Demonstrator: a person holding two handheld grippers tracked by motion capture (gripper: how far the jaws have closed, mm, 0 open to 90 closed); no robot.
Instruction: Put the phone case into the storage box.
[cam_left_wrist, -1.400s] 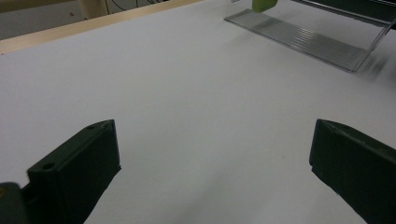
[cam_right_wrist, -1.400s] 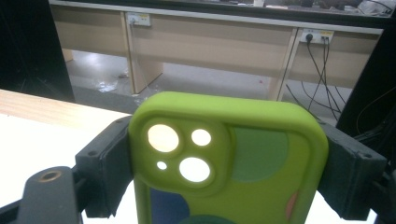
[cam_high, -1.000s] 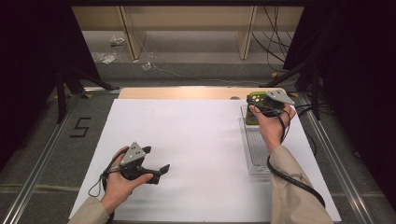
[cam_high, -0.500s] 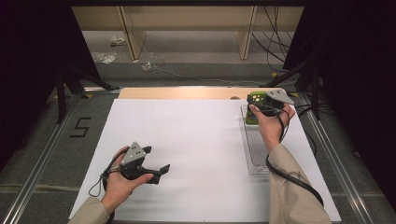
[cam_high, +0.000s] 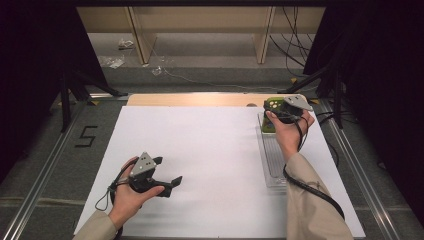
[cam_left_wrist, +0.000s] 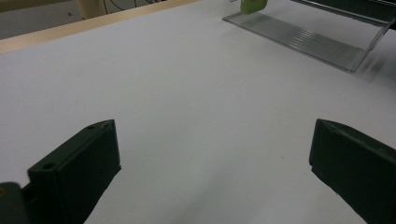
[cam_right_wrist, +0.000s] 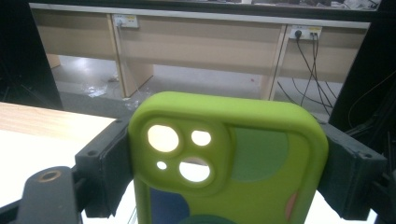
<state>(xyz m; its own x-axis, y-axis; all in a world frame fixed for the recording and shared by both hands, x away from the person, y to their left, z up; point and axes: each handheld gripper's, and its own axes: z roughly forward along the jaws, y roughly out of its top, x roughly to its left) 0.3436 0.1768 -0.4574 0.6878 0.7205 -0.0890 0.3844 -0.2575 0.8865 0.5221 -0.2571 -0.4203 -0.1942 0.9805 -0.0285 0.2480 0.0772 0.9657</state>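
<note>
A lime-green phone case (cam_right_wrist: 229, 154) with camera cut-outs stands upright between my right gripper's jaws, which press its two sides. In the high view my right gripper (cam_high: 277, 107) holds this case (cam_high: 271, 105) over the far end of a clear plastic tray (cam_high: 272, 160) at the table's right. My left gripper (cam_high: 167, 175) hovers low over the white sheet at the near left, open, with nothing between its jaws. Its own view has the wide-apart jaws (cam_left_wrist: 210, 172), the tray (cam_left_wrist: 303, 39) and a bit of the green case (cam_left_wrist: 253, 5) far off.
A white sheet (cam_high: 210, 160) covers the table; a strip of bare wood (cam_high: 190, 100) runs along its far edge. Metal rails (cam_high: 45, 165) flank the table. Beyond lie a floor with cables (cam_high: 295, 30), wooden desk legs (cam_high: 137, 37) and black stands.
</note>
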